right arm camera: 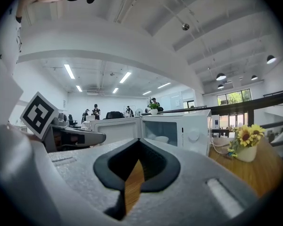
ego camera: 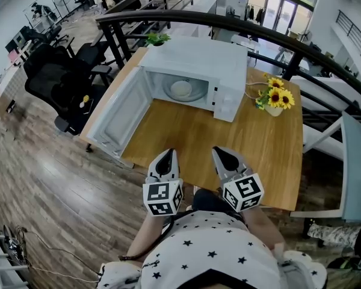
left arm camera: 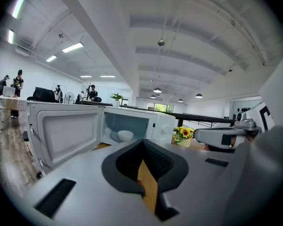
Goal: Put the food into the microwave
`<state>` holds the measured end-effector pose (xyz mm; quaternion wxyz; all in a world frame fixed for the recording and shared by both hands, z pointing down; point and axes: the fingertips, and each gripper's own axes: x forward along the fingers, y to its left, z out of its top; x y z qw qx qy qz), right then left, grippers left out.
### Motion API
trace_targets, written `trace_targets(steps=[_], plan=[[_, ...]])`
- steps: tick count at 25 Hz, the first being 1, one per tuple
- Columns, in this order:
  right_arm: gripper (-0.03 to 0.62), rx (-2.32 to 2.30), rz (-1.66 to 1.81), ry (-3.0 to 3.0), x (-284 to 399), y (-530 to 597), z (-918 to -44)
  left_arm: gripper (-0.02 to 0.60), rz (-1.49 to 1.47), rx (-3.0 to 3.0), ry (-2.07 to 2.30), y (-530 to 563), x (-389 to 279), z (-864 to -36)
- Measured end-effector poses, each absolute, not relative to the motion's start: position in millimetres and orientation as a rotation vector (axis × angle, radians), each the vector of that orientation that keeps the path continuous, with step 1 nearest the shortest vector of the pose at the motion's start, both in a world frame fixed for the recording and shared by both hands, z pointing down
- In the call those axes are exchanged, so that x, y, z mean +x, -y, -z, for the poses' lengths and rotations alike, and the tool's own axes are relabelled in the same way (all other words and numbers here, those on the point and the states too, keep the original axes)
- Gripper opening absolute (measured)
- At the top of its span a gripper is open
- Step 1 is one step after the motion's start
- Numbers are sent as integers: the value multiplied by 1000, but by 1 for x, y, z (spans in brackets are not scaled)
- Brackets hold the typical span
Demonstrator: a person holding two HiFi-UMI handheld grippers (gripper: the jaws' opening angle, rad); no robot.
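Food, a white bowl [ego camera: 182, 89], already sits inside the microwave [ego camera: 198, 56], door [ego camera: 117, 116] open. We hold left gripper [ego camera: 166, 156] and right gripper [ego camera: 226, 155] closed and empty, well back; closing the door seems all that remains.

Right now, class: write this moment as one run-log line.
microwave: open | white bowl: inside microwave | left gripper: shut, empty | right gripper: shut, empty

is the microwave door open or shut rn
Open: the microwave door is swung wide to the left, which leaves the cavity exposed, with a white bowl sitting inside.
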<state>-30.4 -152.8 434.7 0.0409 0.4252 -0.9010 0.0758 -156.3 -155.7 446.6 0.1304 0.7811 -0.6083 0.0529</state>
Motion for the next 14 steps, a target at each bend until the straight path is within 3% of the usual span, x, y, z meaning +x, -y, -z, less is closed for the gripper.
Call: trace_targets(steps=[14], plan=[[5,1278,-247,2762,-40,162,-433,3,-133,2248,1744,161,-163,-446]])
